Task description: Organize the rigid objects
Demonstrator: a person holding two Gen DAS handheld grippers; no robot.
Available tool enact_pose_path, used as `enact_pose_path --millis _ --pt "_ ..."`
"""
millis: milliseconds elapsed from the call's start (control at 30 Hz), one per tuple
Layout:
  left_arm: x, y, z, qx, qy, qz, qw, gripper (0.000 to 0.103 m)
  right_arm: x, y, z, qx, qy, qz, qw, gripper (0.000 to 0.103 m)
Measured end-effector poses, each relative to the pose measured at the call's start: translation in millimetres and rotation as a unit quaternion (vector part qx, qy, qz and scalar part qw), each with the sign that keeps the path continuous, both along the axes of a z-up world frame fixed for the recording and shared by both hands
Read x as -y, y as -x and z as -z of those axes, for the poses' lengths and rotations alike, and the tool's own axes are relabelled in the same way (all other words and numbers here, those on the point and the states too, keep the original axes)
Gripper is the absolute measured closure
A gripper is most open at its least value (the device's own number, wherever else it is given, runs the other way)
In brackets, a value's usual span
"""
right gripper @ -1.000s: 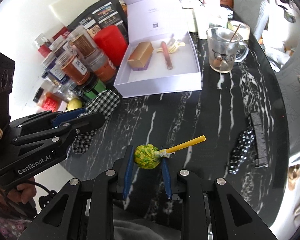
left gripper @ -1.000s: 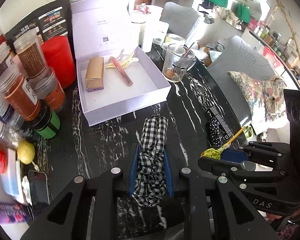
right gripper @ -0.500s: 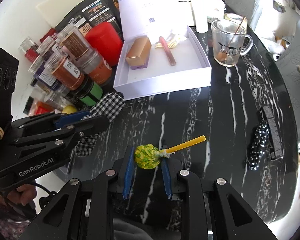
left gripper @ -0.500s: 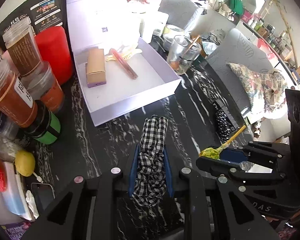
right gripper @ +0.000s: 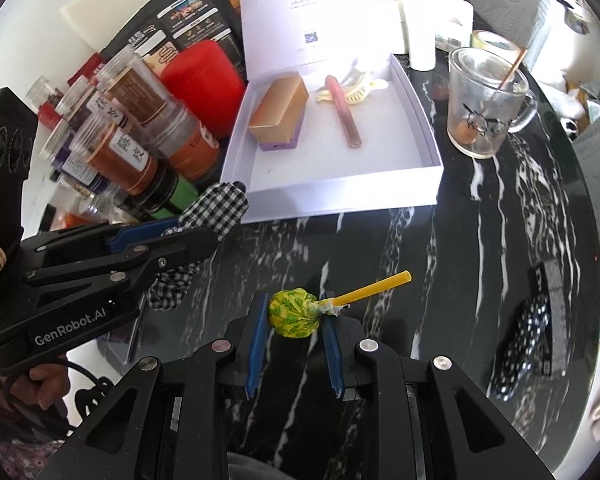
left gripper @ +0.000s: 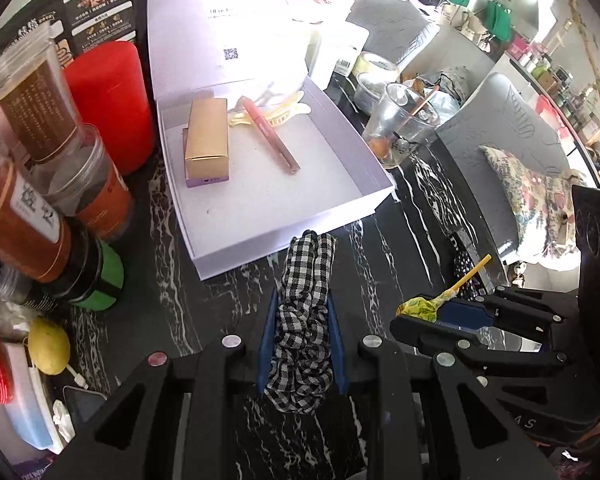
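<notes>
nearest, the left gripper (left gripper: 300, 344) has its jaws clamped on a checked fabric scrunchie (left gripper: 305, 312), held over the black marble counter (left gripper: 412, 216). to its right the right gripper (right gripper: 294, 336) pinches a yellow-green wrapped lollipop (right gripper: 294, 313), its stick pointing right. a dotted black item (right gripper: 530, 330) lies near the counter's curved right edge. beyond the scrunchie sits the open white box (left gripper: 364, 160), holding a gold carton (left gripper: 207, 140), a pink tube (left gripper: 270, 138) and a yellow hair clip (left gripper: 284, 114); bare floor space remains at its near right. jars (left gripper: 40, 184) and a red canister (left gripper: 108, 104) crowd the left; a glass mug (left gripper: 400, 126) stands right of the box. grey chairs (left gripper: 496, 120) lie farther off.
</notes>
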State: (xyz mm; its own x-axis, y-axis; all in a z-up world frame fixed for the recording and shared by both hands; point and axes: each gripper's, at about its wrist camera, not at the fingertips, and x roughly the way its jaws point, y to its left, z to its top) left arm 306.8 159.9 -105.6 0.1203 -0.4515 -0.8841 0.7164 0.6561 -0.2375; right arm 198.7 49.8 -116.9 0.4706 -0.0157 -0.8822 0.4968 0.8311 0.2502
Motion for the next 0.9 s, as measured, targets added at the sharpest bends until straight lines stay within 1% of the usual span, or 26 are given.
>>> enact_pose_path --millis 200,567,733,900 --pt "19 -20 7 -0.005 -0.010 0.000 0.9999 0.079 25 -11 4 -0.006 -0.005 0.002 1.000 0.077" --pt "51 -52 20 -0.020 -0.013 -0.004 0.9997 0.079 72 -37 12 -0.016 -0.005 0.002 1.000 0.077" --pt "62 -66 20 -0.015 -0.011 -0.003 0.9998 0.079 88 -46 14 -0.014 -0.007 0.006 1.000 0.077" --pt "72 -79 20 -0.006 -0.013 -0.003 0.9999 0.079 101 -60 18 -0.011 -0.008 -0.001 1.000 0.077"
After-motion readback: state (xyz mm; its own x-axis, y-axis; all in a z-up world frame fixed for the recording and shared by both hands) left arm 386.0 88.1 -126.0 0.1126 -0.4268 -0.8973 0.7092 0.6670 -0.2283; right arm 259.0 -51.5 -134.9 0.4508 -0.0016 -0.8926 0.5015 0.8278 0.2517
